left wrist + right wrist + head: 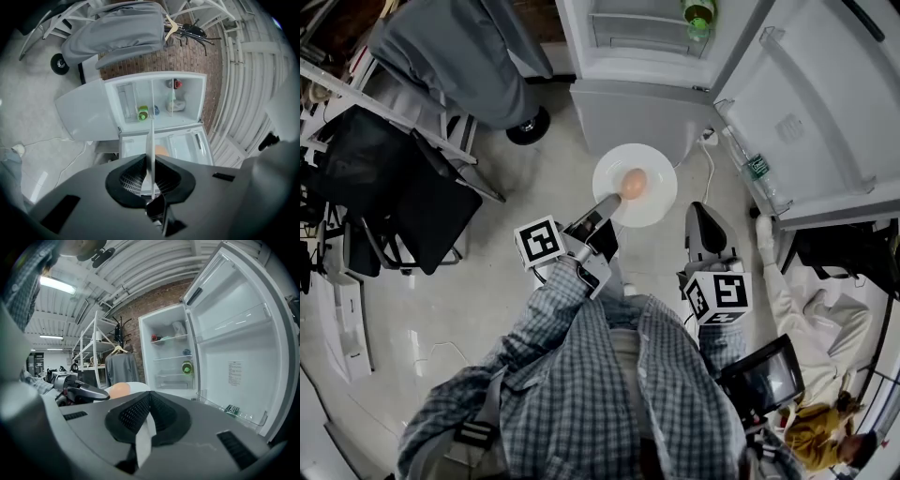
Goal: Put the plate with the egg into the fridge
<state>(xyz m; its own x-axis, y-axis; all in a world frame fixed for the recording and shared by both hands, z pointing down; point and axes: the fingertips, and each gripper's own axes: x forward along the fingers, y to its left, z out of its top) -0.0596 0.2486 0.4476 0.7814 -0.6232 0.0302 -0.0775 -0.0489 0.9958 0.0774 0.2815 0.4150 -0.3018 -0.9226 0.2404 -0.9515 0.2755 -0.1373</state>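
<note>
The left gripper's [609, 202] jaws are clamped on the near rim of a round white plate [658, 202], which the left gripper view [151, 158] shows edge-on between them [151, 133]. The right gripper's [698, 211] jaws are closed together on nothing, just beside the plate's right rim and not touching it [150, 394].

A pale brown egg [633, 183] lies at the plate's middle. The plate is held level in the air, over the floor and just in front of a white fridge [642, 112]. From the right gripper, the egg [118, 390] and plate [138, 387] show to the left.

The fridge's upper compartment stands open, and its white door [825, 103] is swung wide to the right. A green bottle [698, 14] sits at the right end of a shelf inside. A clear bottle with a green label [757, 169] lies in the door's lower rack.

A white cable [710, 173] trails across the pale, glossy floor [487, 281] beside the fridge's foot. To the left stand a grey-draped rack [459, 56] with a black wheel [528, 127] and some black bags [394, 187]. A red brick wall [159, 296] rises behind the fridge.
</note>
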